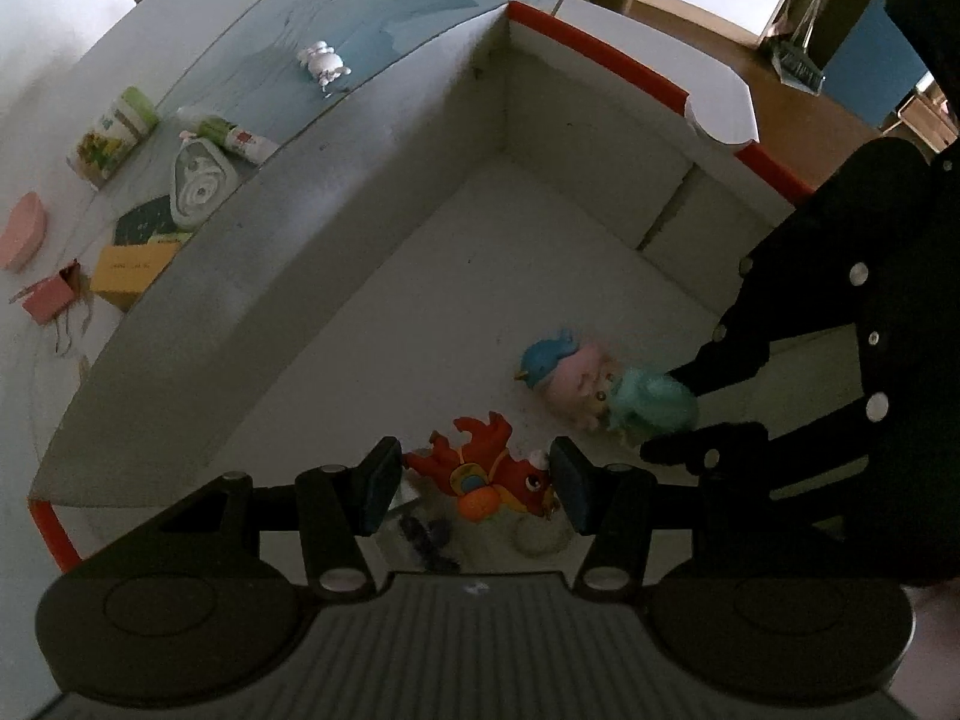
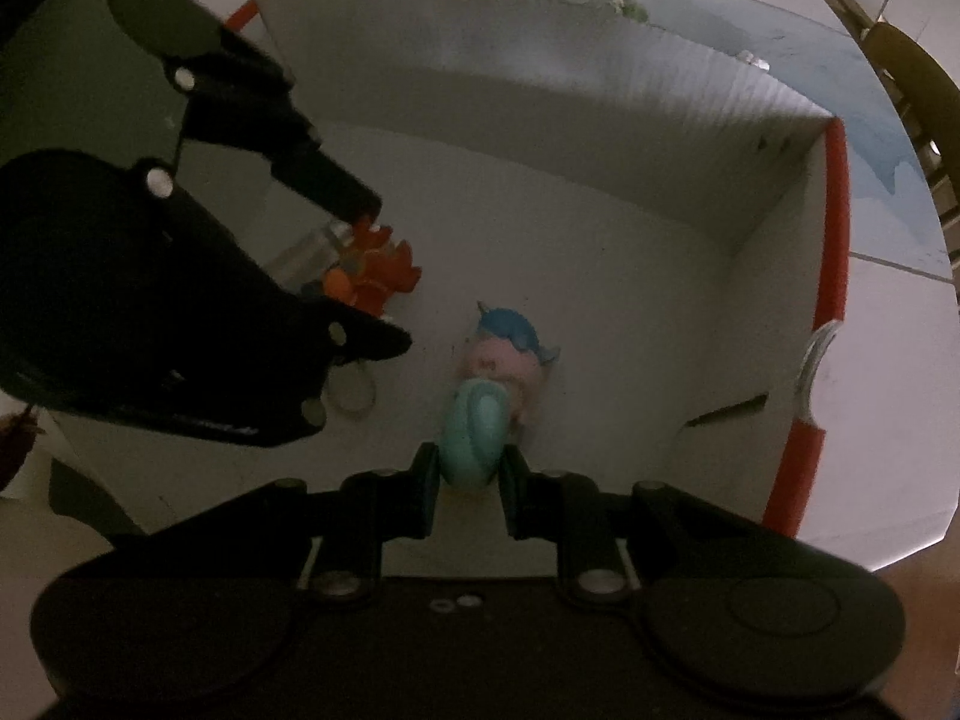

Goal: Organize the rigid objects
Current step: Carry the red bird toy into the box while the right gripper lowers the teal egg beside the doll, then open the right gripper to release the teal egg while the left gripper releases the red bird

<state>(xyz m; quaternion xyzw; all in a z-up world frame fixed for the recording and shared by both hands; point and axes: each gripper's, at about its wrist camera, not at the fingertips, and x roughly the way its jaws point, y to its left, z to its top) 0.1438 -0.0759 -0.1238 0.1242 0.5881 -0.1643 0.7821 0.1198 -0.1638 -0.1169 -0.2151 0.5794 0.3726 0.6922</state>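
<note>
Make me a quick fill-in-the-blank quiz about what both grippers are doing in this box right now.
1. The left gripper has its fingers on either side of the ____ dragon toy.
2. The right gripper grips the doll by its ____ part.
3. Both toys are inside the white ____ with orange edges.
4. The pink dish lies ____ the box.

Missing words: red; teal; box; outside

Red dragon toy (image 1: 486, 471) & pink doll w/ teal base (image 2: 480, 414), both inside white box (image 1: 420, 300).
</note>
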